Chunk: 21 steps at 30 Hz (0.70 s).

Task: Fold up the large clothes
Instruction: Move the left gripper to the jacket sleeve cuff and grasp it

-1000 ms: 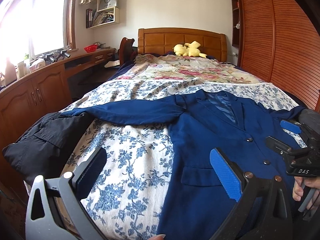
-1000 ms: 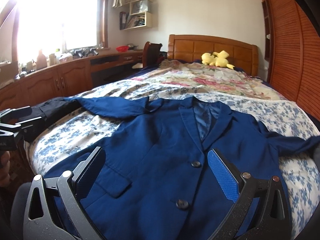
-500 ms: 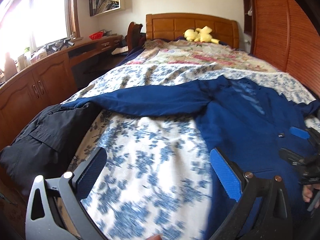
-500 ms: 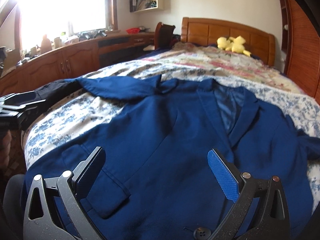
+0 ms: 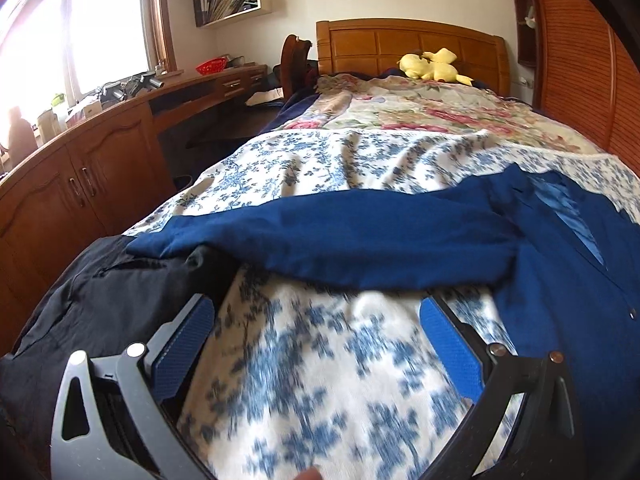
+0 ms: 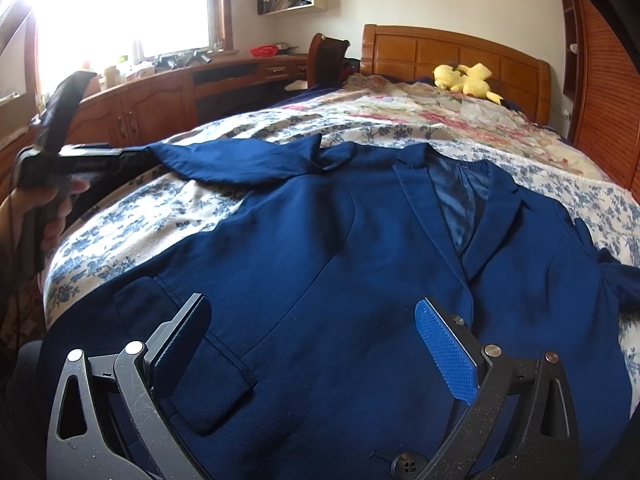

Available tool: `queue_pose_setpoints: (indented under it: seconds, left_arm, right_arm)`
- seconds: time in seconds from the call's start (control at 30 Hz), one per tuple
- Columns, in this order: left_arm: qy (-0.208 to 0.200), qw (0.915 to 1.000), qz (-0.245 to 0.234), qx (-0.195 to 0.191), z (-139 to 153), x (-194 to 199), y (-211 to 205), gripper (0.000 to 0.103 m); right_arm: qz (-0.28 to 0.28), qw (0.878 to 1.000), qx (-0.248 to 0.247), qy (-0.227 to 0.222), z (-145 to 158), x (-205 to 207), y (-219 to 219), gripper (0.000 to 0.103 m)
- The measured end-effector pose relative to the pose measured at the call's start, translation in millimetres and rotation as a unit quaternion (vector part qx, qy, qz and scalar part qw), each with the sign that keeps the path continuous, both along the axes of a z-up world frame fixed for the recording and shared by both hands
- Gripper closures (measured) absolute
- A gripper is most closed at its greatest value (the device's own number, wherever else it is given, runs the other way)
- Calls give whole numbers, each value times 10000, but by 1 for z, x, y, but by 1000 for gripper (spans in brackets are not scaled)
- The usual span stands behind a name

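Bedroom: wooden bed (image 6: 452, 50) with carved headboard, its blue-flowered bedspread (image 5: 320, 380) serving as the folding surface
Navy blazer (image 6: 340, 264): lies face up and buttoned across the near part of the bed, collar toward the headboard, lapels open on the lining; spread flat like this it looks ready for a first fold, none yet made
Sleeve (image 5: 328, 240): stretched out sideways from the shoulder toward the bed's left edge, its cuff resting on a black garment; it likely has to be brought in over the chest first
Left gripper (image 5: 316, 340): fingers spread wide, grasping nothing, hovering over bare bedspread just short of the sleeve; the placement suggests it is lined up to take the sleeve
Right gripper (image 6: 312, 336): fingers likewise released and empty, low over the blazer's lower front between the flap pocket (image 6: 188, 360) and the button line; probably stationed to pin or lift the body panel
Person's hand (image 6: 52, 208): seen from the right wrist view, wrapped round the handle of the left tool at the bed's left side
Black garment (image 5: 92, 304): heaped at the left edge, partly under the cuff; it could get caught up if the sleeve is pinched too deep
Yellow plush toy (image 6: 466, 78): by the headboard, well apart from the work
Desk and cabinets (image 5: 80, 176): along the window wall, cluttered, out of reach
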<state>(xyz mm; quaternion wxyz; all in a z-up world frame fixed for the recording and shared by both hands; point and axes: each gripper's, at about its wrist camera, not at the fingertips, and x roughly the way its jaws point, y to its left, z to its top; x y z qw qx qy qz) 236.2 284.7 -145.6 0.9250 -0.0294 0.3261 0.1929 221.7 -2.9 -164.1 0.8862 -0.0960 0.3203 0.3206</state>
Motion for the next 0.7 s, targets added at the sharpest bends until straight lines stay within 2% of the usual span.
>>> queue_pose_setpoints:
  seconds: [0.37,0.47,0.7]
  left_arm:
    - [55,9992,71,-394,-21,44,30,22]
    - [149,9980,203,-578,-29,49,38,24]
    - [350,9941,428,-929,-43,52,49,39]
  right_arm:
    - [15,9999,-46,120,-5,3,2,0]
    - [17,9999,-37,138,-5,4,2,0]
    - [18,9999,-14,145,-4,4,1,0]
